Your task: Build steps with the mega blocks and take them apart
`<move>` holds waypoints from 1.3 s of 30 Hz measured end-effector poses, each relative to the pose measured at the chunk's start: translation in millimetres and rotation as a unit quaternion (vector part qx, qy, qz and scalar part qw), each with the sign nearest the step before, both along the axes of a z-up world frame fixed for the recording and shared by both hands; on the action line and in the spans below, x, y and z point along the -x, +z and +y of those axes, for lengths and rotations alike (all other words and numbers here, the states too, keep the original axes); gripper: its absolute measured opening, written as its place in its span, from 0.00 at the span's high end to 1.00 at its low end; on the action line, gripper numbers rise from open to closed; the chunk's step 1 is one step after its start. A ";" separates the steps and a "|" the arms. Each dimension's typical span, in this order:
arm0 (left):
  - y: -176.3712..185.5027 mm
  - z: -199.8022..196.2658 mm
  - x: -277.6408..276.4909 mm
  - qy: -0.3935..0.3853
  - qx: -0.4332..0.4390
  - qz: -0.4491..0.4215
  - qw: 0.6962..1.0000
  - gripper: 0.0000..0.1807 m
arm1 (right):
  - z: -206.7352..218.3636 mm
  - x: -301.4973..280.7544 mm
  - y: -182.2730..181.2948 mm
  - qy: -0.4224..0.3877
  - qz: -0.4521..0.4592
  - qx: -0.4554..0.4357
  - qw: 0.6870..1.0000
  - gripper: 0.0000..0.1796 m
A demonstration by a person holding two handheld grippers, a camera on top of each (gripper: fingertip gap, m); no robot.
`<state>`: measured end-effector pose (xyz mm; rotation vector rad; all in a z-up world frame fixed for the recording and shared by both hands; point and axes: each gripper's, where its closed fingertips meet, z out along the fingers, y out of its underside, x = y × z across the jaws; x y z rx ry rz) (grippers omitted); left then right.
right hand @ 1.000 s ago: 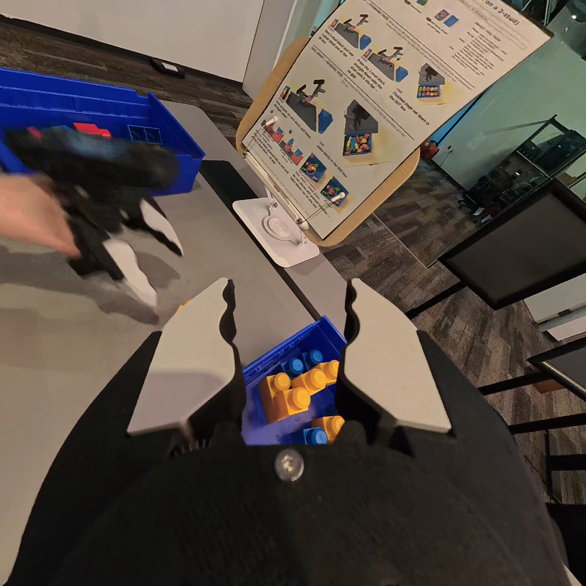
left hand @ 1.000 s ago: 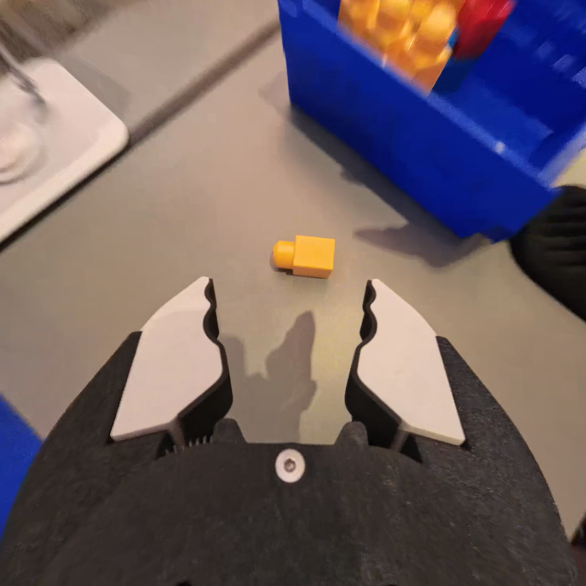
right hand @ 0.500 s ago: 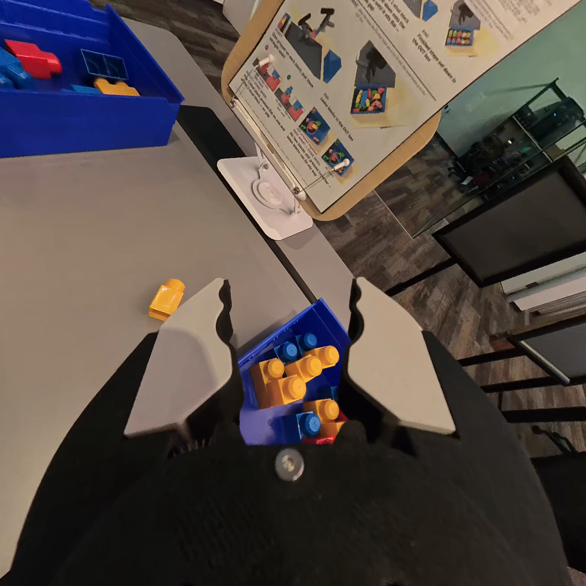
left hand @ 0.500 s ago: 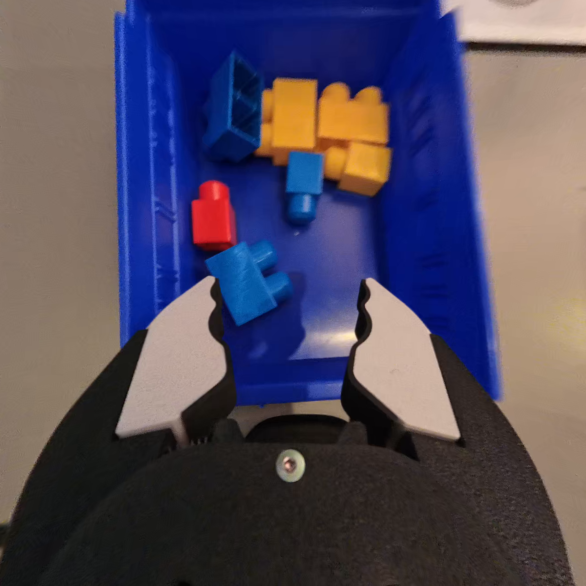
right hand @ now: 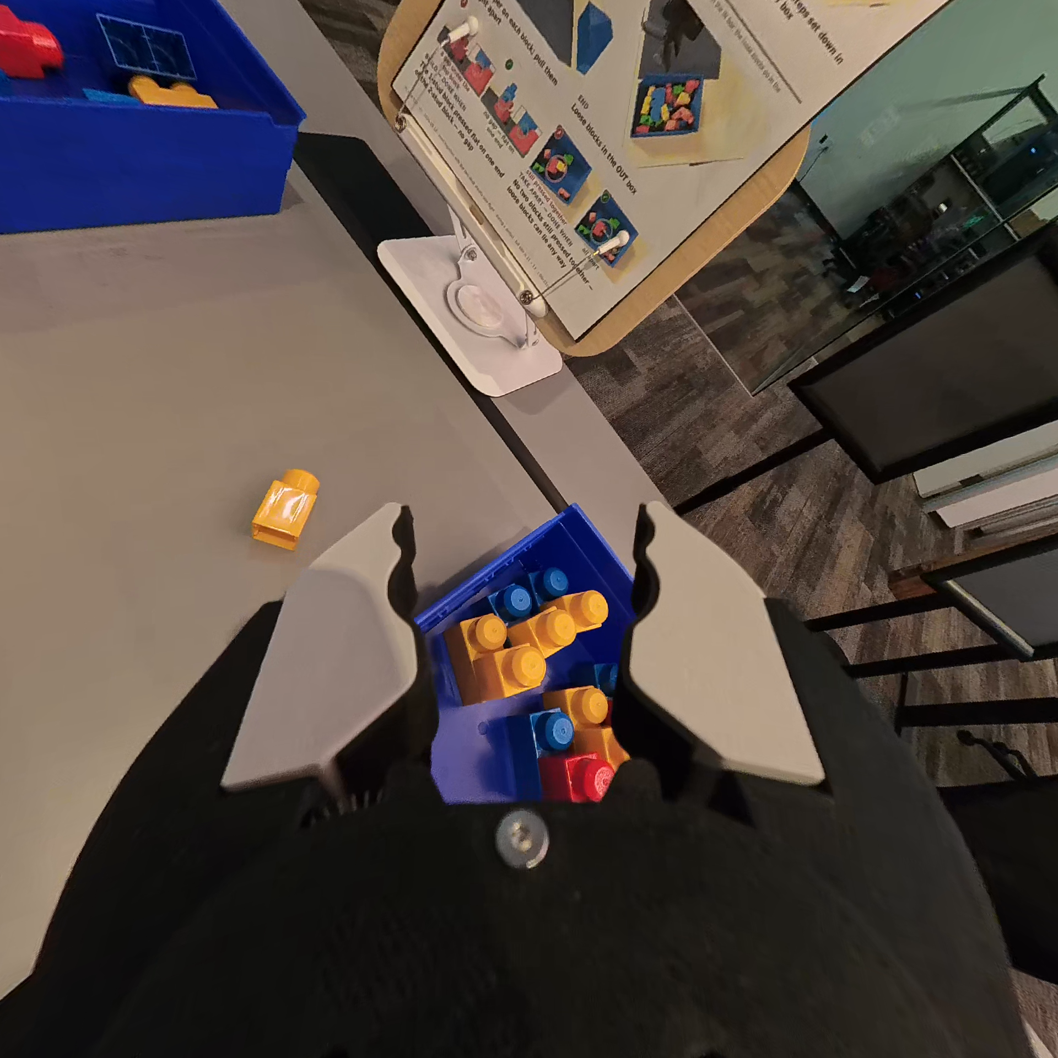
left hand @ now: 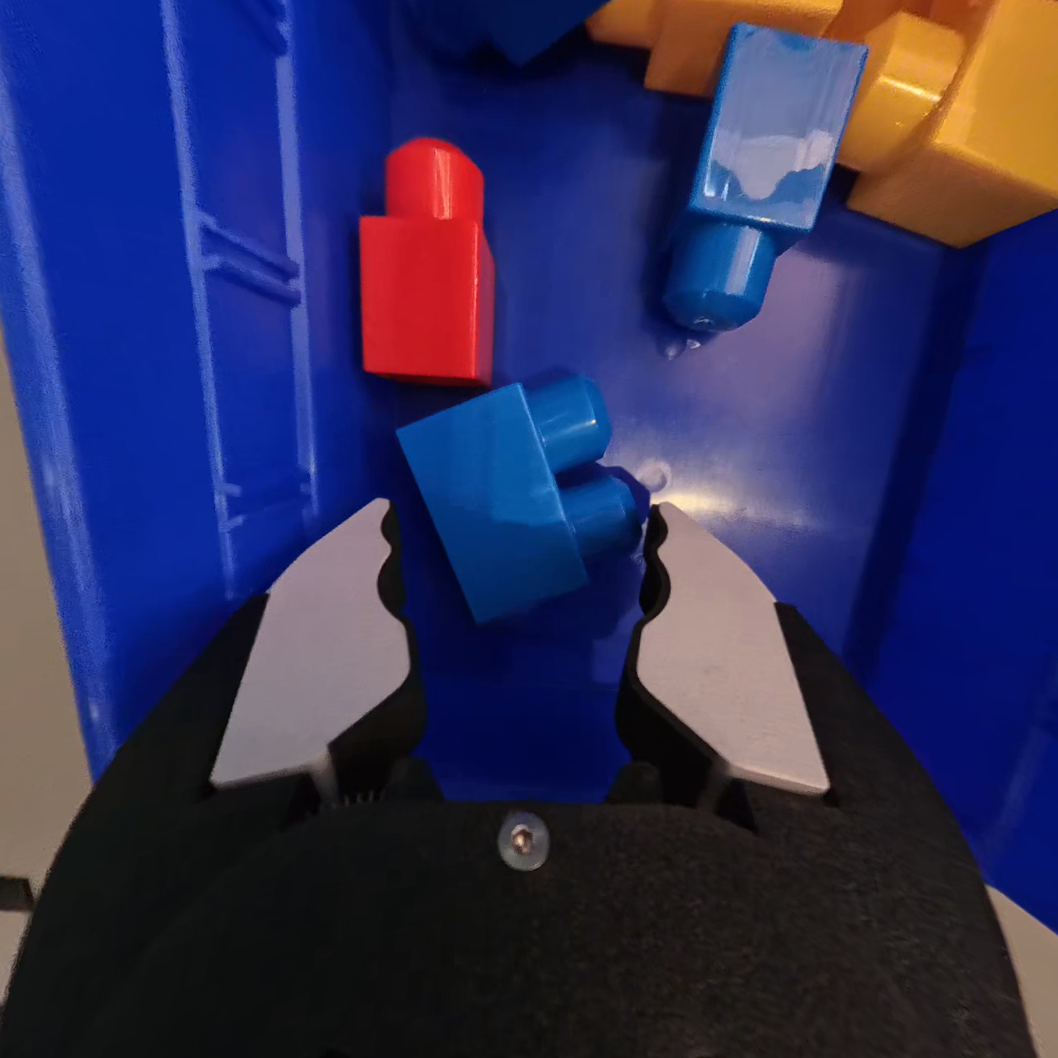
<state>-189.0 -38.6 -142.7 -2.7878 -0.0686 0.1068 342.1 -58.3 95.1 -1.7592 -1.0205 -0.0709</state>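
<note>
1. Left gripper (left hand: 521, 515) is hanging inside a blue plastic bin (left hand: 143, 343), jaws spread wide, nothing clamped.
2. A blue two-stud plastic block (left hand: 498, 504) is lying on its side on the bin floor, sitting between the fingertips; the right tip is just beside its lower stud, contact unclear.
3. A red one-stud plastic block (left hand: 423, 286) is lying just beyond it, stud pointing away. A blue one-stud block (left hand: 756, 154) is leaning farther right, stud pointing down toward the floor, against yellow blocks (left hand: 944, 114) at the far end.
4. Right gripper (right hand: 521, 544) is hovering over a second blue plastic bin (right hand: 578, 532) at the surface edge, jaws parted and empty.
5. That bin is holding a jumble of yellow, blue and red studded blocks (right hand: 515, 647).
6. A lone yellow one-stud block (right hand: 283, 509) is lying on its side on the grey surface (right hand: 172, 401), left of the right gripper.
7. A third blue bin (right hand: 143, 166) is sitting at the far left; a white stand carrying an instruction sheet (right hand: 601, 143) is standing behind.
</note>
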 end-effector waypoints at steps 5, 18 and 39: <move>1.2 8.0 -2.1 -0.013 -0.024 -0.013 1.000 0.60 | 4.8 -1.2 -8.0 -0.007 -0.008 0.016 1.000 0.58; 158.5 -7.9 -129.8 -0.209 -0.280 -0.319 0.881 0.61 | -6.3 102.7 13.5 0.166 0.011 -0.123 0.978 0.58; 144.8 -100.3 -290.8 -0.428 -0.154 -0.467 0.758 0.97 | -73.5 202.4 -119.1 0.442 -0.135 0.001 0.887 0.72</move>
